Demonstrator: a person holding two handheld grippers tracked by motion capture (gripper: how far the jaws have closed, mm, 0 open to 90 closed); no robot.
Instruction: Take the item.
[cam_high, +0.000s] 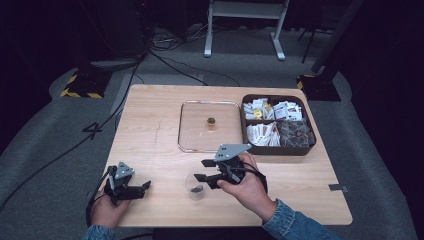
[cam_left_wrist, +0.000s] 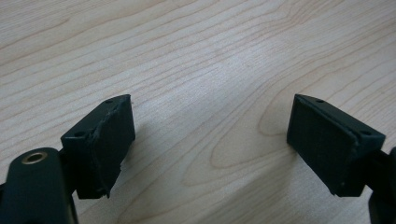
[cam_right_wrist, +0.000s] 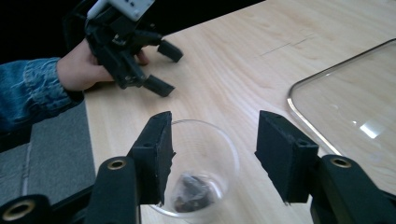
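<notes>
Right gripper (cam_right_wrist: 212, 156) held with jaws parted, nothing clamped. Clear glass cup (cam_right_wrist: 198, 170) seen between and just beyond its fingers (cam_right_wrist: 154, 156), rim close to one pad, contact not certain; dark crumpled item (cam_right_wrist: 191, 191) lying in cup bottom. Glass lid with metal rim (cam_right_wrist: 343, 119) resting on wooden table (cam_right_wrist: 233, 60), off to one side past other finger. Left gripper (cam_left_wrist: 210, 140) held low over bare wood, jaws spread wide, nothing between pads (cam_left_wrist: 109, 144). Brown compartment box (cam_high: 277, 124) of sachets set well beyond right gripper.
</notes>
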